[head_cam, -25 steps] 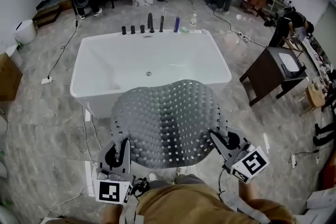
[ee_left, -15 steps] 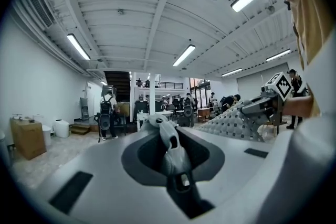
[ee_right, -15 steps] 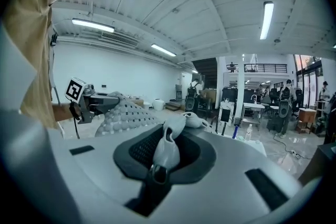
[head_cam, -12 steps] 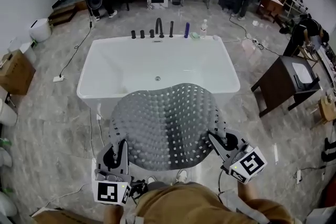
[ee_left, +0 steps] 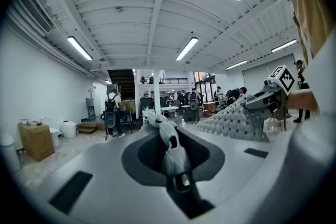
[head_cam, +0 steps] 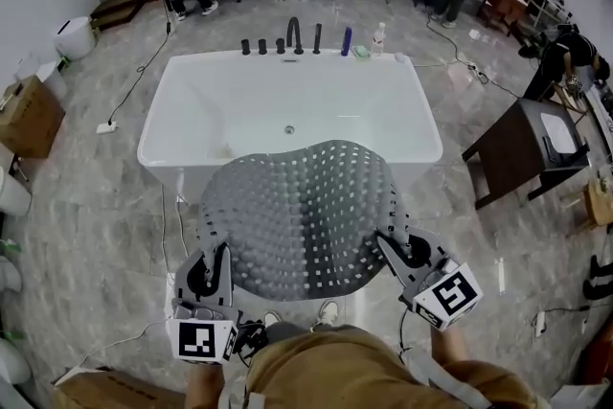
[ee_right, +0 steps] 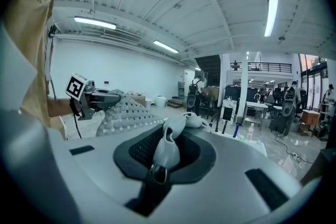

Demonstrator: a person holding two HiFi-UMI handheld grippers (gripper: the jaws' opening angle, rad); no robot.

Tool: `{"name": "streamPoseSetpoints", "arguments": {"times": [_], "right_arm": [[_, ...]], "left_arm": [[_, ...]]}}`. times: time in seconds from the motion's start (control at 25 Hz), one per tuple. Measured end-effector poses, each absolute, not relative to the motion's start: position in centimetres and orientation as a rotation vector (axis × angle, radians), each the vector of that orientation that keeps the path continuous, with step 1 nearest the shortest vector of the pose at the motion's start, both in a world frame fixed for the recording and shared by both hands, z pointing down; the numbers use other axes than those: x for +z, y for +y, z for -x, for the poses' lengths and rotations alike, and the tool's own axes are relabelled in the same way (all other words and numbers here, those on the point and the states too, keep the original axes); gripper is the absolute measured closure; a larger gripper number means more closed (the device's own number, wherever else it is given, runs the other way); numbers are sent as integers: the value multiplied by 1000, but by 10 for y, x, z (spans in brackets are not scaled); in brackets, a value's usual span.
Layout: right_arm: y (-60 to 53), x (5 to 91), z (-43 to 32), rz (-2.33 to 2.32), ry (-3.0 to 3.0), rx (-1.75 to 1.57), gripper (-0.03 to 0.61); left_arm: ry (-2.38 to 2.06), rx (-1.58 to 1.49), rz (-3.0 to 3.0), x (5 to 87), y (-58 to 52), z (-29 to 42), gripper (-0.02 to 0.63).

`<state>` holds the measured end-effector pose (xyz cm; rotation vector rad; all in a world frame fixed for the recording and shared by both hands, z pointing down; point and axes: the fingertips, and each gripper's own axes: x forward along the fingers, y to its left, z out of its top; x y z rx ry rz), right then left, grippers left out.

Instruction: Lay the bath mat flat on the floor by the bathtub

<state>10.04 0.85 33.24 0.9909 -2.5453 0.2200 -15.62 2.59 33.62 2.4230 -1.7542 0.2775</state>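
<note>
Grey bath mat (head_cam: 302, 215), clamped at its near corners by left tool (head_cam: 215, 252) and right tool (head_cam: 388, 244), spans left-right above floor (head_cam: 96, 225), bathtub (head_cam: 168, 153) just beyond.

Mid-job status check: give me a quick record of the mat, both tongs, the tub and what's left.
mat: grey bath mat, held up spread between both tongs, not yet on the floor
left tongs: shut on mat's near left corner
right tongs: shut on mat's near right corner
bathtub: white, just beyond the mat
left to do: lower mat flat beside bathtub
</note>
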Motion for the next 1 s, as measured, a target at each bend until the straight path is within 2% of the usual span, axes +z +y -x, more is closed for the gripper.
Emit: {"name": "streamPoseSetpoints", "arguments": {"times": [0.4,1.0], "right_arm": [[-1,372,-112,-1031,-2457,286,534],[-48,505,-101,-1085,-2354,289,534]], "left_arm": [[-1762,382,-2430,376,5,155,565],[-1669,591,-2350,526,-34,167,565]]}}
